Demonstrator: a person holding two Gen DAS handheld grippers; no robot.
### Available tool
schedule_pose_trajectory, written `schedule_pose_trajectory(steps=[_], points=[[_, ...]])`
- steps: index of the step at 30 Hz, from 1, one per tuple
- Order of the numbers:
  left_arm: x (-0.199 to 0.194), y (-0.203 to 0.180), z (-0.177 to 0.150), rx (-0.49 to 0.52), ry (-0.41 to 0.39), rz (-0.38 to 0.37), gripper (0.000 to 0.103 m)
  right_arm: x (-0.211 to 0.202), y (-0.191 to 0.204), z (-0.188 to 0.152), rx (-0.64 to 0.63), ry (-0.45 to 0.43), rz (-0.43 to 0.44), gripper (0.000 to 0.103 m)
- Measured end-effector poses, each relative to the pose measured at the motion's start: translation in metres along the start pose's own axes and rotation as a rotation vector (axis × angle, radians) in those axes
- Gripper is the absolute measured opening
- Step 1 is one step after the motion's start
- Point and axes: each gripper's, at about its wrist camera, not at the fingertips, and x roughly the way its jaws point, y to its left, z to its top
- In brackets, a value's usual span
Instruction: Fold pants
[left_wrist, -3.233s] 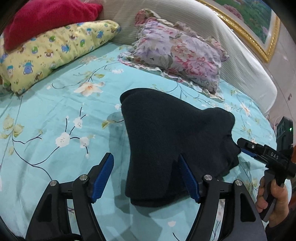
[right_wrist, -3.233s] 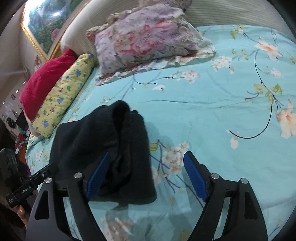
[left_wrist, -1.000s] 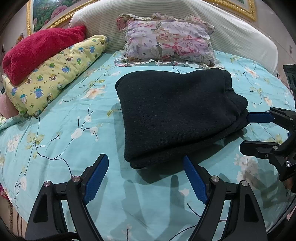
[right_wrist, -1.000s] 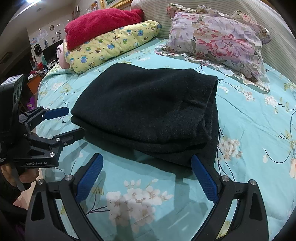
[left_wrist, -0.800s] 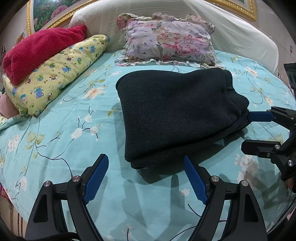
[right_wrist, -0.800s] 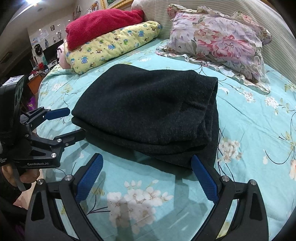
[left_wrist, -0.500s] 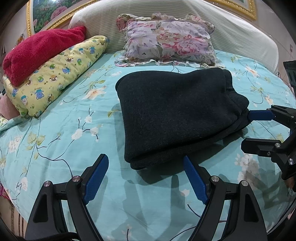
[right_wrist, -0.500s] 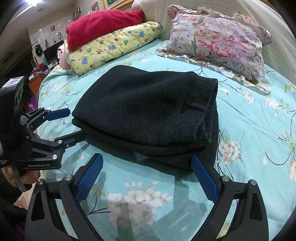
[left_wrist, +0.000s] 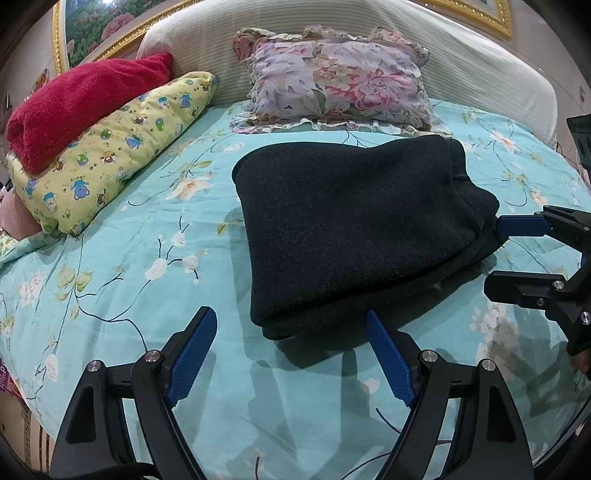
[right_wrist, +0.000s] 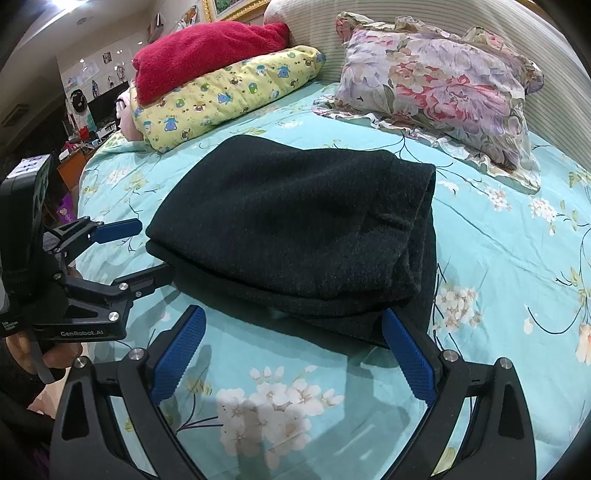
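My left gripper (left_wrist: 291, 350) stands with jaws spread wide, holding nothing; its blue pads (left_wrist: 192, 354) hover above the bedsheet (left_wrist: 129, 266), just short of the near edge of the pants (left_wrist: 351, 221). My right gripper (right_wrist: 291, 350) is likewise spread wide and empty; its right pad sits close beside the garment's near corner, and whether it touches I cannot tell. The pants lie folded into a thick black stack at mid-bed, flat on the turquoise floral sheet, clear of both jaws. Beyond the stack: a floral pillow (left_wrist: 340, 81) against the headboard (left_wrist: 480, 74); a yellow patterned pillow (left_wrist: 110, 147) with a red blanket (left_wrist: 81, 103) on top.
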Motion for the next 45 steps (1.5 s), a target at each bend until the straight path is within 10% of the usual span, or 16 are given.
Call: schedule_pose_trajectory(steps=[45], points=[[-0.018,0.006,0.017,-0.009,-0.08,0.057,0.083,-0.01,0.005,0.012,-0.001,-0.044,-0.001,0.096]])
